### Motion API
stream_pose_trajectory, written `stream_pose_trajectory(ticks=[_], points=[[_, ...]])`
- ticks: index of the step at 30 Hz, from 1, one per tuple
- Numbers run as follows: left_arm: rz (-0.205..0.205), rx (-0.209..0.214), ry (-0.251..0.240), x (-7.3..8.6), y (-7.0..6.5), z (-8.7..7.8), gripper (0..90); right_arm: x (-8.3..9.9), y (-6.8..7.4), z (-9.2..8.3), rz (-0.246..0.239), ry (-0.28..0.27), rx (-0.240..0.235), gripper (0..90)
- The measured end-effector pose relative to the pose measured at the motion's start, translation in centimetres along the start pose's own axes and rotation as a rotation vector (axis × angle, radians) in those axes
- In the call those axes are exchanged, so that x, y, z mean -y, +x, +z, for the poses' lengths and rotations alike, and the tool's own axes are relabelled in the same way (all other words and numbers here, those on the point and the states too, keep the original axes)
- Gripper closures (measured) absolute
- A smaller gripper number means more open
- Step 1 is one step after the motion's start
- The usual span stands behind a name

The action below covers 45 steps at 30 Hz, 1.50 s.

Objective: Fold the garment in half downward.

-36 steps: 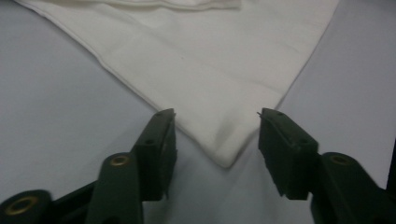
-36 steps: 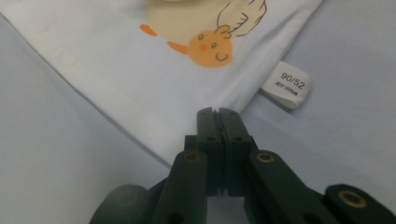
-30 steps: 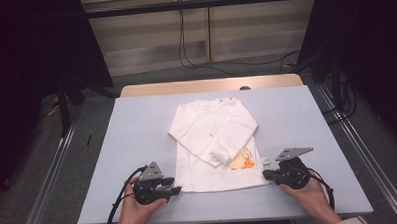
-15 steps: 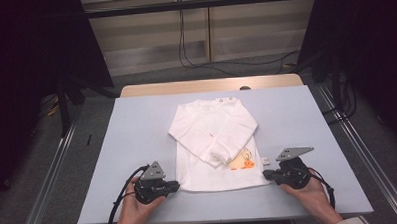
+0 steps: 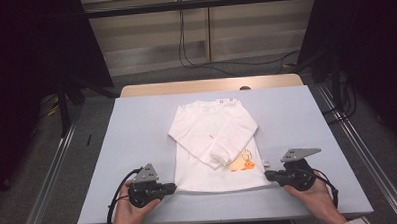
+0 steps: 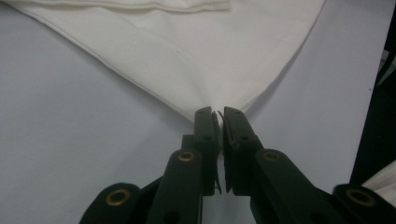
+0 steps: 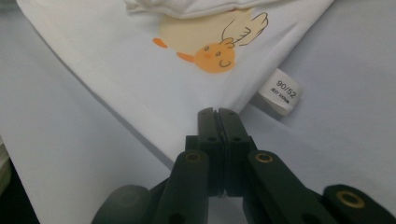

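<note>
The right gripper (image 7: 218,112) is seen with its two black jaws pressed together on the corner hem of a white shirt (image 7: 140,79) laid flat on a pale blue table (image 7: 336,121). An orange and yellow winged chick print (image 7: 210,44) is shown on the cloth, and a white size tag (image 7: 280,92) is seen just beside the jaws.

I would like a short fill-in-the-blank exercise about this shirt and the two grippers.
1. The white shirt lies on the ____ table.
2. The left gripper is shut on the shirt's bottom ____.
3. The right gripper is ____ on the other corner.
4. The picture on the shirt is ____.

Missing words: blue; corner; shut; orange
</note>
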<state>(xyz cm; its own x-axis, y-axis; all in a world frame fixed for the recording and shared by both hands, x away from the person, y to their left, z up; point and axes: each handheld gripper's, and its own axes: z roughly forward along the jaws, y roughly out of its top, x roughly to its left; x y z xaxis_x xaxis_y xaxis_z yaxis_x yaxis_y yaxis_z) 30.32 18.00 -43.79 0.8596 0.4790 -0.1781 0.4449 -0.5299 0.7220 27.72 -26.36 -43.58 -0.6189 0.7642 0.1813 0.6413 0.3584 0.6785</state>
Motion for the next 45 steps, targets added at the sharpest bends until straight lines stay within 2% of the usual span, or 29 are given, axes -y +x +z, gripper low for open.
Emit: stream_pose_trajectory(ticks=[8,14,23,30,33,39,45], points=[[0.006,0.019,0.008,0.4,-0.5,-0.5,85.0,0.3,0.7,-0.7,-0.020,0.006,-0.023,89.2],[0.004,0.017,0.006,0.6,-1.0,-0.9,85.1,0.6,1.3,-0.9,-0.041,0.025,-0.032,89.3],[0.001,0.029,0.012,0.9,-1.7,-1.1,85.3,0.9,1.7,-1.3,-0.045,0.031,-0.035,89.3],[0.007,0.029,0.016,1.1,-2.2,-1.5,85.3,1.1,2.1,-1.4,-0.058,0.036,-0.054,89.3],[0.006,0.039,0.015,1.3,-2.4,-1.6,85.4,1.2,2.2,-1.7,-0.048,0.033,-0.062,89.3],[-0.001,0.046,0.015,1.6,-3.0,-1.8,85.4,1.6,2.9,-2.0,-0.063,0.045,-0.061,89.3],[-0.001,0.056,0.028,1.8,-3.2,-1.8,85.4,1.8,3.2,-2.5,-0.060,0.028,-0.066,89.3]])
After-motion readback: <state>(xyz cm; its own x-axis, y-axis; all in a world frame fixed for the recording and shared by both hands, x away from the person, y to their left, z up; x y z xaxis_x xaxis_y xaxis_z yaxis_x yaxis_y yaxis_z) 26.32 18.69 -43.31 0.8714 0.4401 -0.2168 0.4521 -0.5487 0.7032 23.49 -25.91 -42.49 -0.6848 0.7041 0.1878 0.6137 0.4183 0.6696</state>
